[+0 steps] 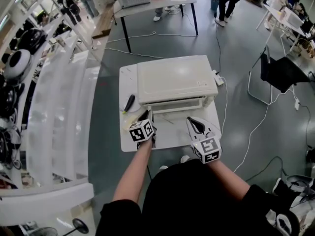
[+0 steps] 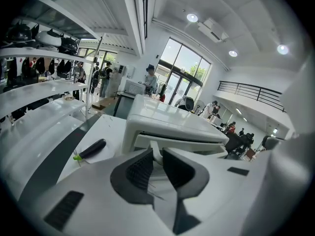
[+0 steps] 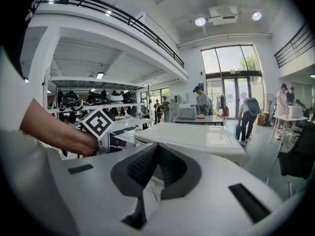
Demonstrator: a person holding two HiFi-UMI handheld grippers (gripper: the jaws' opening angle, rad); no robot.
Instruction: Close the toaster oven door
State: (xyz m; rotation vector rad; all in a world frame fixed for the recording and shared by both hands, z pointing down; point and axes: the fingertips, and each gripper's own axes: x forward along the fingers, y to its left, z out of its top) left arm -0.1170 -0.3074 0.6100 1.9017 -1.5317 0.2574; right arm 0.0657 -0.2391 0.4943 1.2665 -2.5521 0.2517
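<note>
White boxy toaster oven, tabletop centre. Hinged door: likely stiff, light. Hold point: white handle bar. Left tongs half-closed, clamping it; right tongs closed, empty.

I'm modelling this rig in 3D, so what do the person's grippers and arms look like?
The left gripper and right gripper both have white bodies with dark grey ribbed pads. Each carries a cube of black-and-white square markers. The person wears a black top, and the forearms are bare.
</note>
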